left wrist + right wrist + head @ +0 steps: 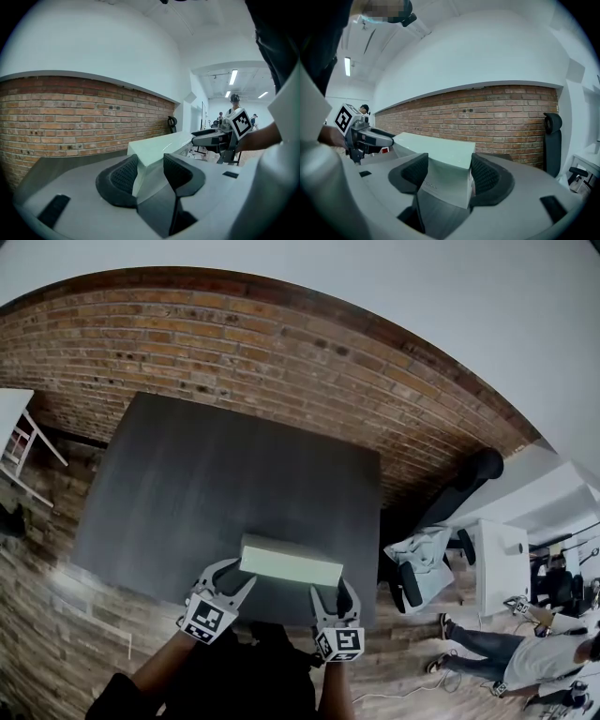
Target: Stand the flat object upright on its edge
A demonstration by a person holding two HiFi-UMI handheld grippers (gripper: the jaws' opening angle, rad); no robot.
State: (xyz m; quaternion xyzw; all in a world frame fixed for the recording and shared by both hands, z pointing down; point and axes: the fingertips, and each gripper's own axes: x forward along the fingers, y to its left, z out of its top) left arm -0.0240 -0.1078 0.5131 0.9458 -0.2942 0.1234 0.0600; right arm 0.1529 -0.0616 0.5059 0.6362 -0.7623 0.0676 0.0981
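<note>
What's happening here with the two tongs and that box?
A person is working a pair of hand-held tongs on a flat pale green box that sits near the person's edge of a dark table. The left tongs clamp one end of the box and the right tongs clamp the other. The box's broad face points mostly up, so it is not yet standing on its edge.
</note>
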